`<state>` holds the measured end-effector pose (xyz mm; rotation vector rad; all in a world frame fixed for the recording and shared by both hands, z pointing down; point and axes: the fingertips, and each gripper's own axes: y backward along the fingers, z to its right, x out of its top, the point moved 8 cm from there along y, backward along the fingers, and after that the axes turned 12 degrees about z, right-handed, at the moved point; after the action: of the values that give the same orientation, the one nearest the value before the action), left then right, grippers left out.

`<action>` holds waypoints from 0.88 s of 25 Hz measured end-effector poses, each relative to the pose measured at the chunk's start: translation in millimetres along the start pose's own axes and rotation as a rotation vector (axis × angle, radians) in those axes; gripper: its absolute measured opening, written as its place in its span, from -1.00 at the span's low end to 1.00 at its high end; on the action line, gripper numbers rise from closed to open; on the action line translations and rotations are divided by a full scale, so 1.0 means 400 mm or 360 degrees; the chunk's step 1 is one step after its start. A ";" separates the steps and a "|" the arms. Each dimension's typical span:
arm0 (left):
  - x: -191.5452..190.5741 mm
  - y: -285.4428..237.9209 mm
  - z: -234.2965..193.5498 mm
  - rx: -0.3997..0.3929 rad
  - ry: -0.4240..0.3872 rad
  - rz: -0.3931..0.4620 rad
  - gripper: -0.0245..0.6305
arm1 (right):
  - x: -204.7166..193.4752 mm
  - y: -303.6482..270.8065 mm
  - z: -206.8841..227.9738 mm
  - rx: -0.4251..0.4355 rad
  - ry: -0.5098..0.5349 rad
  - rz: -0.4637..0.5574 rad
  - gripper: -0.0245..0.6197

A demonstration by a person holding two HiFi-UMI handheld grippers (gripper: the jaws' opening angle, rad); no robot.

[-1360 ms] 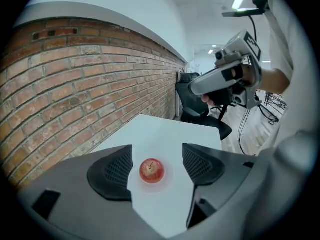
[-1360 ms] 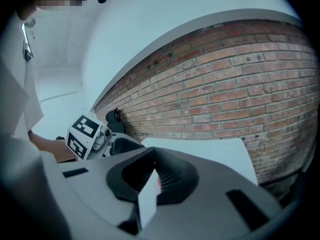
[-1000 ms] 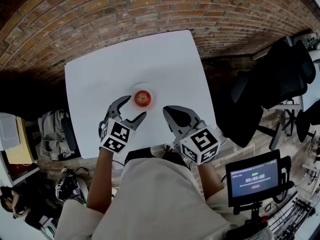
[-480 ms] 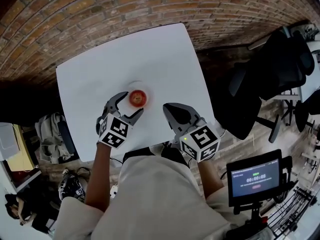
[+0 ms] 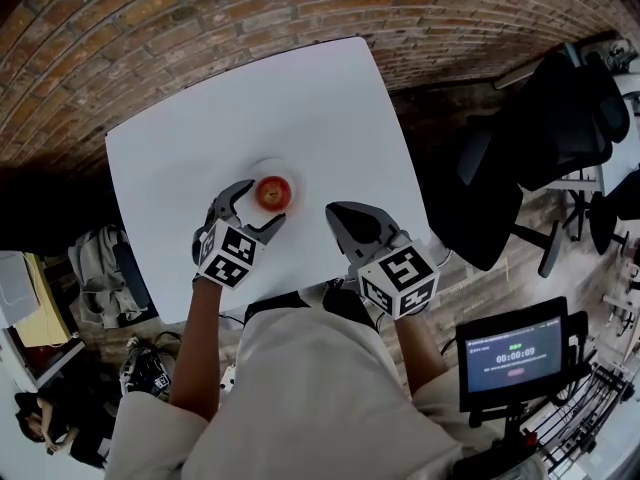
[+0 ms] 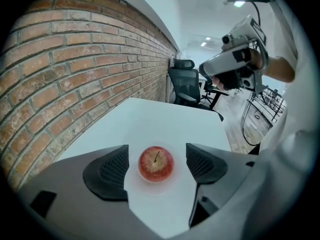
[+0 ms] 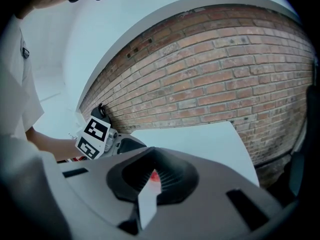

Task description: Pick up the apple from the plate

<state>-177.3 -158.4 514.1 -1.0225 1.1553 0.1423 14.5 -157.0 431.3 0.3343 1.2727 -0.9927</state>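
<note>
A red apple [image 5: 273, 192] rests on a small white plate [image 5: 268, 167] on the white table [image 5: 300, 98]. My left gripper [image 5: 254, 210] is just short of the apple, its fingers spread to either side of the apple's near face. In the left gripper view the apple [image 6: 156, 164] sits centred between the two dark pads [image 6: 107, 171] without touching either. These jaws have just been opening, with nothing gripped. My right gripper [image 5: 348, 220] hovers over the table to the apple's right with its jaws together. A sliver of the apple [image 7: 155, 175] shows past the right gripper's tips.
A brick wall [image 5: 200, 18] runs behind the table. Black office chairs [image 5: 560, 128] stand to the right, and a screen on a stand [image 5: 510, 358] at lower right. Bags [image 5: 100, 268] lie on the floor to the left. The table's near edge is at my waist.
My left gripper has sunk and closed in on the apple, its fingers now flanking the apple's near side and a little wider apart. The right gripper has dipped slightly.
</note>
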 end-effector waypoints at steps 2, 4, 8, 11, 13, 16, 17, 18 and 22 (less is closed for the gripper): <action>-0.018 -0.016 -0.007 -0.0016 0.0010 -0.0019 0.13 | -0.012 -0.014 0.005 -0.0003 -0.0008 -0.0013 -0.92; -0.032 -0.032 -0.015 -0.0030 0.0021 -0.0033 0.13 | -0.024 -0.028 0.012 -0.0006 -0.0017 -0.0027 -0.92; -0.032 -0.039 -0.016 -0.0039 0.0032 -0.0033 0.18 | -0.027 -0.025 0.012 -0.0018 -0.0027 -0.0044 -0.92; -0.035 -0.046 -0.020 -0.0045 0.0030 -0.0046 0.18 | -0.031 -0.029 0.015 -0.0028 -0.0038 -0.0053 -0.92; -0.044 -0.052 -0.022 -0.0061 0.0033 -0.0064 0.18 | -0.036 -0.033 0.018 -0.0035 -0.0048 -0.0059 -0.92; -0.053 -0.062 -0.020 -0.0092 0.0019 -0.0095 0.18 | -0.039 -0.033 0.020 -0.0043 -0.0059 -0.0065 -0.92; -0.056 -0.066 -0.020 -0.0099 0.0010 -0.0105 0.18 | -0.040 -0.032 0.020 -0.0045 -0.0061 -0.0066 -0.92; -0.058 -0.070 -0.021 -0.0104 0.0000 -0.0115 0.18 | -0.041 -0.032 0.021 -0.0048 -0.0064 -0.0067 -0.92; -0.073 -0.085 -0.032 -0.0119 -0.0022 -0.0150 0.18 | -0.047 -0.030 0.026 -0.0065 -0.0077 -0.0073 -0.92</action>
<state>-179.7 -175.6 557.4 -1.1387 1.0940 0.1183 12.6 -163.2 455.1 0.2492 1.2595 -1.0065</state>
